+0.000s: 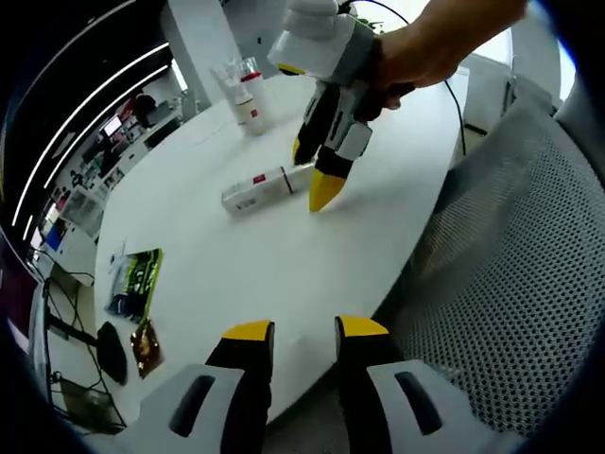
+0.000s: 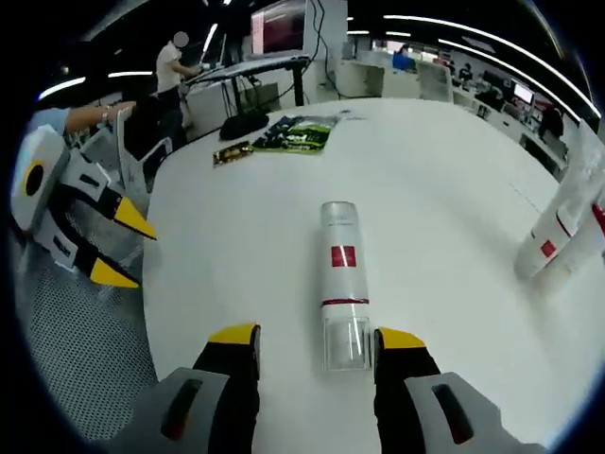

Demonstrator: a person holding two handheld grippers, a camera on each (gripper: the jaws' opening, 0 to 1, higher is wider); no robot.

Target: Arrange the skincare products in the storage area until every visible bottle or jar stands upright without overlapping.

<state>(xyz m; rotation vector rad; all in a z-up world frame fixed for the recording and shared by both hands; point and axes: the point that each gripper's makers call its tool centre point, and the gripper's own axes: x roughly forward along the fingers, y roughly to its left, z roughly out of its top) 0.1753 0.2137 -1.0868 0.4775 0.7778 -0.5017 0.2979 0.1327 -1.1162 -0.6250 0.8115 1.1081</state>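
bottle, white with a red label and a clear cap, is lying on its side on the round white table; in the right gripper view its capped end is sitting between the yellow tips of the right gripper, whose jaws are standing apart on either side of it without pressing it. in the left gripper view the same bottle is lying near the table's middle with the right gripper, held in a person's hand, angling down just beside its end, jaws parted. standing bottles with red bands are grouped upright farther back on the table; in the right gripper view these standing bottles are appearing at the right edge, well apart from the lying one. left gripper is hovering at the table's near edge with its jaws released and nothing between them, and it is appearing in the right gripper view off the table's left side above a mesh chair. green packet and a small dark packet are lying flat at the table's far side.
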